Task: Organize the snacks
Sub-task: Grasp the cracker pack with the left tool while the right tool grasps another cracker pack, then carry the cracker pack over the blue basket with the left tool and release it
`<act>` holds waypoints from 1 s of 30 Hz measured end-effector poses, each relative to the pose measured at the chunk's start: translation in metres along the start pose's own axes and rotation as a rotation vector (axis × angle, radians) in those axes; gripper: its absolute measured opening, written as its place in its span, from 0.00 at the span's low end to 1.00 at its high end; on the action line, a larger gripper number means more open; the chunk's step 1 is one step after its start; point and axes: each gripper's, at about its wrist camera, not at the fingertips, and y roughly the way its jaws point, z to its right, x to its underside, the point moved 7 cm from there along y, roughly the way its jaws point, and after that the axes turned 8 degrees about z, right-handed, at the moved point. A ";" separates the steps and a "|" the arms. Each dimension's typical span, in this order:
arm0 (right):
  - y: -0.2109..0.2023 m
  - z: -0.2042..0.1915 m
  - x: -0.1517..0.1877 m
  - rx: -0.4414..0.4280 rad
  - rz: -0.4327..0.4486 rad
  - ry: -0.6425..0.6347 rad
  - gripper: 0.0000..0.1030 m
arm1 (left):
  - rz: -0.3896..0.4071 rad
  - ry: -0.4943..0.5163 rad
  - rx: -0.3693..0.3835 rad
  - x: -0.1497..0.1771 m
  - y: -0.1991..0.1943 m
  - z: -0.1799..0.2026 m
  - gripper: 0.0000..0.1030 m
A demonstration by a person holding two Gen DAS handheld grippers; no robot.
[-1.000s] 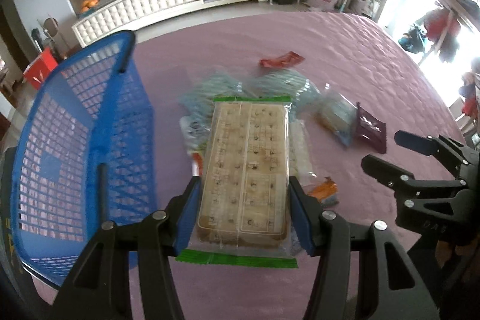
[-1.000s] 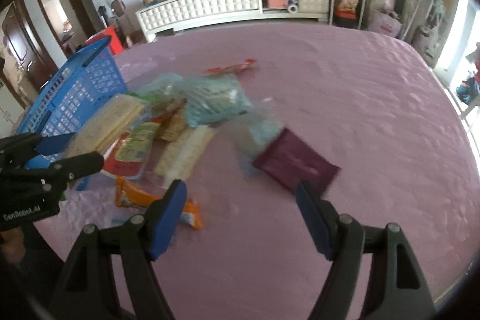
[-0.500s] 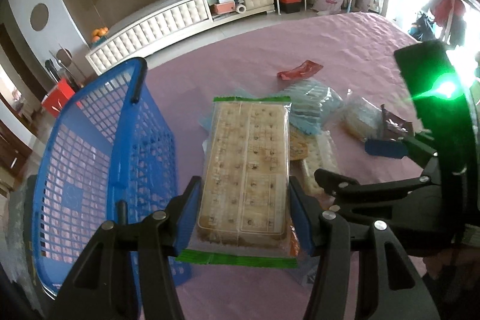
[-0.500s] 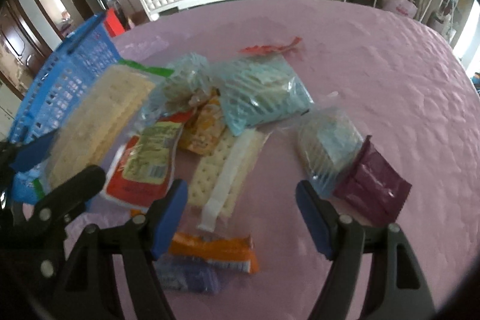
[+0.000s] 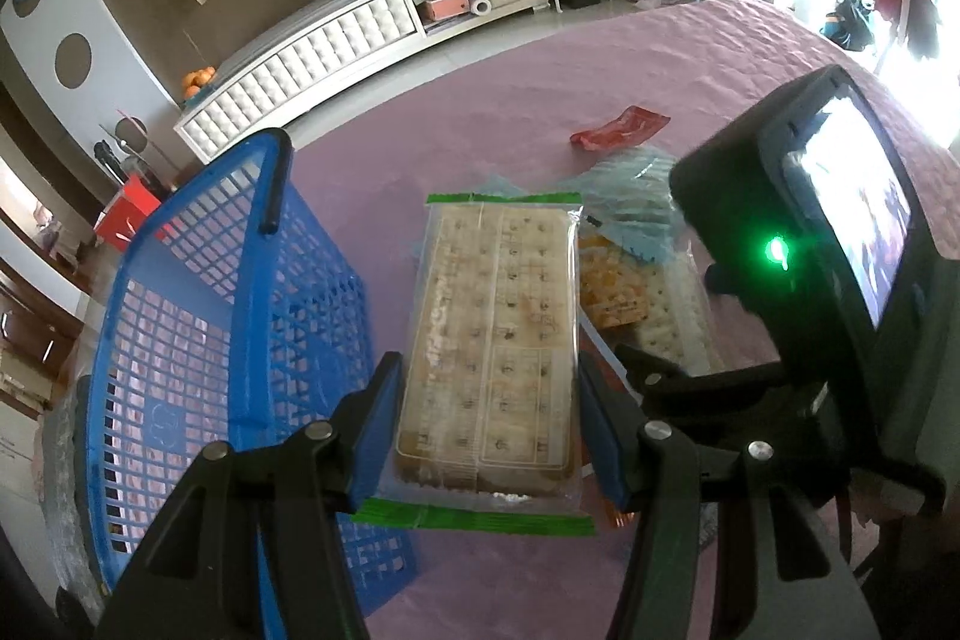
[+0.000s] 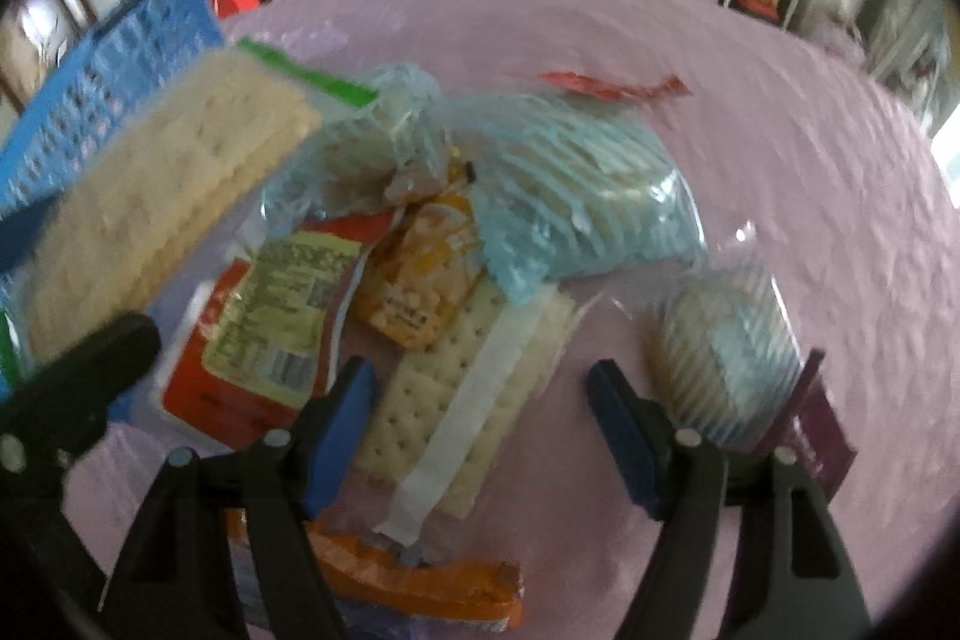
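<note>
My left gripper [image 5: 489, 430] is shut on a clear cracker pack with green ends [image 5: 492, 334], held in the air beside the blue mesh basket [image 5: 198, 328] on its left. The same pack [image 6: 150, 196] shows at the left of the right wrist view. My right gripper [image 6: 480, 418] is open and empty, low over a flat white cracker pack [image 6: 468, 400] in the snack pile. Its body [image 5: 840, 280] fills the right of the left wrist view.
On the pink tablecloth [image 6: 780, 130] lie a red-and-yellow packet [image 6: 264, 334], an orange packet [image 6: 420, 268], a pale blue bag [image 6: 576, 196], a clear bag of biscuits [image 6: 726, 364], a maroon packet [image 6: 810, 430], a red wrapper [image 6: 612, 85] and an orange bar [image 6: 420, 580].
My left gripper has lifted the green-ended cracker pack higher beside the basket. My right gripper has moved left and down over the snack pile, close against the left gripper.
</note>
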 end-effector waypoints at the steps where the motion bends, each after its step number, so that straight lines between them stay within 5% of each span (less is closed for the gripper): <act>1: -0.003 -0.002 0.001 -0.006 0.008 -0.010 0.58 | 0.000 0.000 -0.001 0.000 0.000 0.000 0.52; 14: -0.060 0.015 0.016 -0.087 0.114 0.095 0.54 | 0.024 -0.048 0.017 0.003 -0.027 0.000 0.52; 30: -0.191 -0.031 -0.019 -0.111 0.362 0.020 0.54 | 0.220 -0.124 0.059 -0.006 -0.147 -0.030 0.52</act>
